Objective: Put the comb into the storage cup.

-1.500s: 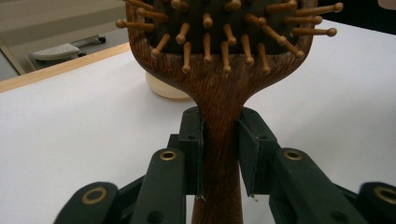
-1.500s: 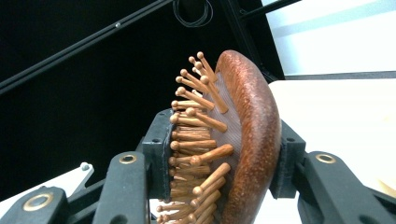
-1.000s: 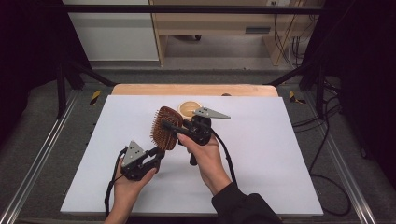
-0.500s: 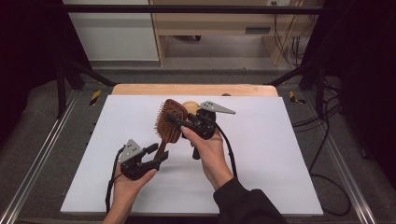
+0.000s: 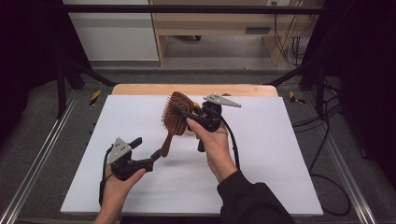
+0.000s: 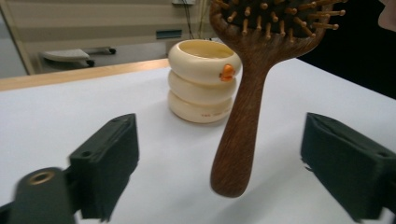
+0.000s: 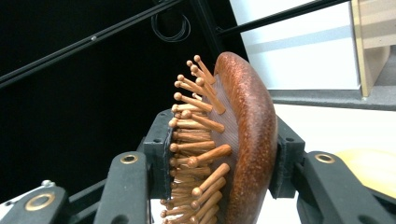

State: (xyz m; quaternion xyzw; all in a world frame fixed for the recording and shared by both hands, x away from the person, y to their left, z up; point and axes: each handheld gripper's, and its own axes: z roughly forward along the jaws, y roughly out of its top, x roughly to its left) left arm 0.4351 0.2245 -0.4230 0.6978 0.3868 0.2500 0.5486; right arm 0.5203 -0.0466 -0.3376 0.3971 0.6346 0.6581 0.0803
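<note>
Right gripper is clenched on the wooden hairbrush head and holds it in the air, while left gripper waits released below the handle — the handover looks not yet done.

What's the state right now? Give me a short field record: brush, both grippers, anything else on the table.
hairbrush: wooden paddle hairbrush, lifted off the table, handle pointing down
right gripper: right gripper shut on the brush head, across bristles and back
left gripper: left gripper open, handle end between its fingers, not gripped
other item: cream ringed holder standing behind the brush
surface: white table
</note>
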